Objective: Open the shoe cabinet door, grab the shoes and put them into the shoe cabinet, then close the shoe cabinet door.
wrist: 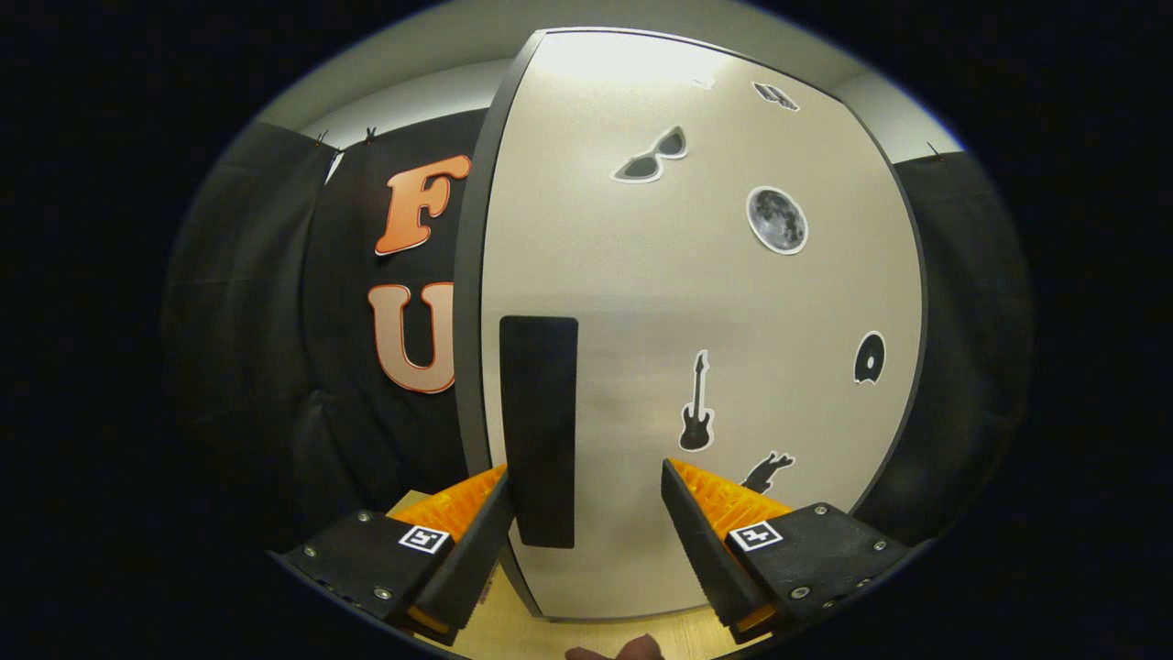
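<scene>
Held wide apart, the claw (586, 481) is seen with its two fingers spread and nothing gripped between them. Its left finger (472, 541) is placed just at the left edge of the cabinet door (641, 275), and the tip is seen close beside the dark upright handle (539, 431); whether the finger touches the handle or the door edge cannot be told. Further left, black cloth (275, 367) is hung as the booth's wall, clipped along its top. The door itself is pale and smooth, framed by a dark rim, and it is seen face on and shut, with no inside of the cabinet shown. The handle is a flat black strip set upright near the door's left edge, and its lower end is found between the fingers, nearer the left one. To the right of the handle, stickers are spread over the door: sunglasses (652, 158) high up, a moon (777, 220) beside and below them, a guitar (696, 405) lower down just above the right finger (701, 541), and a round dark disc (869, 357) near the right rim. Below the door, a strip of light wooden floor (550, 632) is seen between the fingers. More black cloth is hung to the right of the cabinet. No shoes can be made out from this angle.
</scene>
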Demonstrator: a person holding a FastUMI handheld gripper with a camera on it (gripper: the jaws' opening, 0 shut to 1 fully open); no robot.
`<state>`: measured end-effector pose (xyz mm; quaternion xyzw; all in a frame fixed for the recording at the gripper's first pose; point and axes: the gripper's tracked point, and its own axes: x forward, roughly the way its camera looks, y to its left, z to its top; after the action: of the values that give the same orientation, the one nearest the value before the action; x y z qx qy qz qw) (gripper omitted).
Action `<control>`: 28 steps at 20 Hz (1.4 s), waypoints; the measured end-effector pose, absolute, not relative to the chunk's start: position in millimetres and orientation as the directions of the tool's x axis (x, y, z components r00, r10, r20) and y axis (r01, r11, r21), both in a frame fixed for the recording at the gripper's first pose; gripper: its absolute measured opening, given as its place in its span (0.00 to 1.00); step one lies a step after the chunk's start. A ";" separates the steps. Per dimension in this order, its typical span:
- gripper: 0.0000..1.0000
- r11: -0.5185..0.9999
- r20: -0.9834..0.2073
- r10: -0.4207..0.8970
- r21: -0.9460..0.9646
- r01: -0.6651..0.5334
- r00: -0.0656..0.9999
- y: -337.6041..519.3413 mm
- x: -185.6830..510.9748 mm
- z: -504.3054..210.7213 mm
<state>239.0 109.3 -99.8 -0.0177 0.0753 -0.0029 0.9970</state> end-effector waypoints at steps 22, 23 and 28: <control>0.95 0.998 -0.051 -0.055 0.016 0.056 0.997 -70.4 -15.1 -42.1; 0.95 0.998 -0.039 -0.057 0.017 0.057 0.998 -81.7 -21.6 -39.6; 0.95 0.997 -0.017 -0.080 0.022 0.080 0.997 -116.0 -47.6 -23.6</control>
<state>-47.6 -116.0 -23.6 0.0115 0.0080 -0.0401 0.9991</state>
